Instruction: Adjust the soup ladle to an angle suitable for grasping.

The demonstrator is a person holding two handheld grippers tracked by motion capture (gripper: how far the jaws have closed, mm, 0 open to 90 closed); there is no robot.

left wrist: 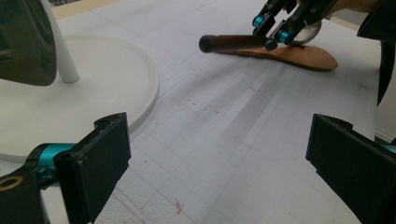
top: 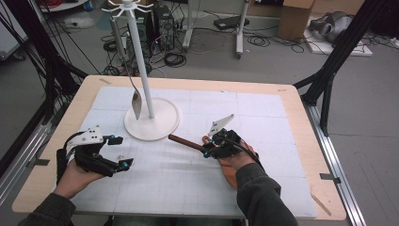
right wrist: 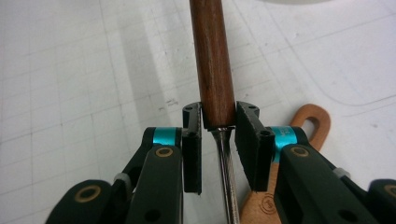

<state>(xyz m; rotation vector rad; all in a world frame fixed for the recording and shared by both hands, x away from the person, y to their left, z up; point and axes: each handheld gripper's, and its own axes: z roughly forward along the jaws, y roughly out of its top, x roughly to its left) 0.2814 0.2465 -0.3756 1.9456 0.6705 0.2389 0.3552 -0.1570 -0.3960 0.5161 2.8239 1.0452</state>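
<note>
Right now the right gripper (top: 207, 151) pinches a tool by its brown handle (top: 186, 142). In the high view the handle lies low over the white mat (top: 263, 122) and its long line runs from about 4 o'clock up to 10 o'clock. Its round free end points toward the white stand base (top: 164, 127), near the base's rim at about 5 o'clock but not touching it.

Seen from the right gripper view, the two black pads (right wrist: 192, 140) press on the lower end of the handle (right wrist: 212, 60), one on each side, right where the wood meets a thin metal rod (right wrist: 226, 177). The handle points straight up to 12 o'clock in this view. The jaws are closed most of the way, with the wood filling the gap.

The left gripper (top: 123, 151) rests at the left of the mat, well apart from the tool. Its jaws are spread wide, and in the left gripper view bare mat shows between them.

Some things show best from the gripper cameras. A wooden spoon (right wrist: 299, 140) lies flat on the mat under the right gripper. The left gripper view shows it too (left wrist: 299, 56), just beneath the dark handle (left wrist: 233, 43). The high view shows a metal spoon (top: 136, 103) hanging on the stand's pole (top: 141, 61).
</note>
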